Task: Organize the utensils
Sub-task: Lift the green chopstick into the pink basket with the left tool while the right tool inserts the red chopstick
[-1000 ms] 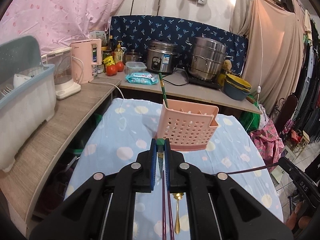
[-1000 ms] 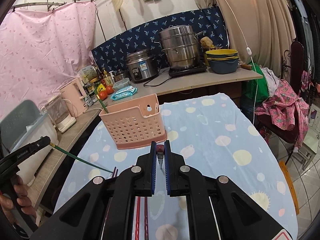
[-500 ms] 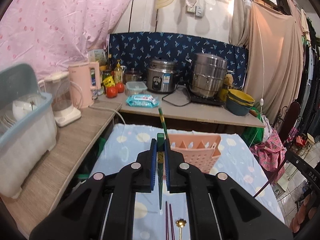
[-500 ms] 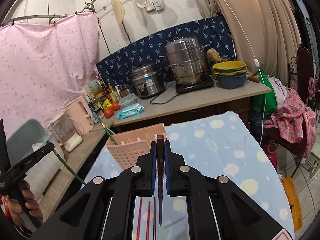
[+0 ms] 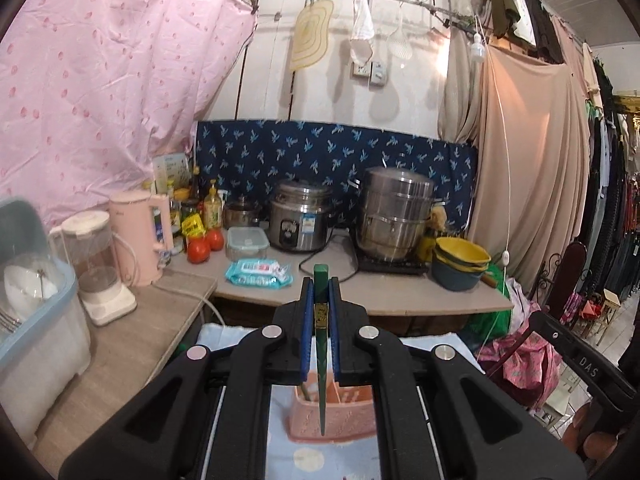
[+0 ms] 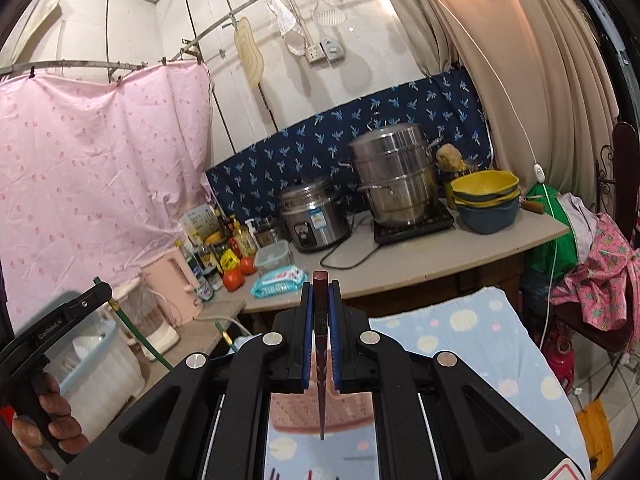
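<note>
My left gripper (image 5: 320, 304) is shut on a green chopstick (image 5: 321, 368), held upright with its tip hanging over the pink utensil basket (image 5: 340, 416) on the blue spotted tablecloth (image 5: 332, 460). The basket holds another chopstick. My right gripper (image 6: 320, 308) is shut on a dark red chopstick (image 6: 321, 380), also upright, its tip above the same basket (image 6: 296, 408). The left gripper (image 6: 96, 292) with its green chopstick (image 6: 140, 340) also shows at the left of the right wrist view.
A counter (image 5: 400, 292) behind the table carries a rice cooker (image 5: 300, 220), a steamer pot (image 5: 396, 216), stacked bowls (image 5: 460, 264) and a wipes pack (image 5: 258, 272). A side shelf (image 5: 132, 352) holds a blender, a pink kettle and a dish bin (image 5: 36, 320).
Both grippers have risen well above the table with their chopsticks and tilted them upright. The basket has dropped to the bottom of both views.
</note>
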A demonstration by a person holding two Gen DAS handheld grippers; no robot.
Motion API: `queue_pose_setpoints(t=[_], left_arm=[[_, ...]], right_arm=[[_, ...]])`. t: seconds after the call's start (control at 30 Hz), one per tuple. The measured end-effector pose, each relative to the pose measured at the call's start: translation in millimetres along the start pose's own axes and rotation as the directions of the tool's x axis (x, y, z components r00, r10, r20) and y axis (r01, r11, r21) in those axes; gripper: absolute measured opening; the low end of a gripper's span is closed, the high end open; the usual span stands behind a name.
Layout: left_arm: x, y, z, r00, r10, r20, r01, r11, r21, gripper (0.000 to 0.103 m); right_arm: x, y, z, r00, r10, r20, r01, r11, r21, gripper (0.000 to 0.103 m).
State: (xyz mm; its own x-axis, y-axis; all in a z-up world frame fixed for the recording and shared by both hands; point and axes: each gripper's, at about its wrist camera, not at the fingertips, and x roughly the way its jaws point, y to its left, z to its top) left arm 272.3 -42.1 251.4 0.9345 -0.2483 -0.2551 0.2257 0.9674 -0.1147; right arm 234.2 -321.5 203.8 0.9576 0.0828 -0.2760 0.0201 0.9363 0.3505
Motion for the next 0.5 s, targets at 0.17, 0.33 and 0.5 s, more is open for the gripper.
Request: queue_pose_setpoints(t=[0.17, 0.33, 0.5], left_arm=[[14, -4, 13, 0.999, 0.007, 0.042, -0.008, 1.0, 0.011, 0.007], [39, -2, 11, 0.999, 0.018, 0.044, -0.019, 1.0, 0.011, 0.007], [64, 3, -2, 1.0, 0.023, 0.002, -0.023, 1.0, -0.001, 0.007]], right_arm=[[20, 3, 19, 0.999, -0.008, 0.042, 0.008, 1.0, 0.001, 0.007], [46, -1, 28, 0.998, -0.033, 0.05, 0.033, 0.999, 0.003, 0.007], [77, -13, 20, 0.998, -0.054, 0.012, 0.054, 0.999, 0.008, 0.007]])
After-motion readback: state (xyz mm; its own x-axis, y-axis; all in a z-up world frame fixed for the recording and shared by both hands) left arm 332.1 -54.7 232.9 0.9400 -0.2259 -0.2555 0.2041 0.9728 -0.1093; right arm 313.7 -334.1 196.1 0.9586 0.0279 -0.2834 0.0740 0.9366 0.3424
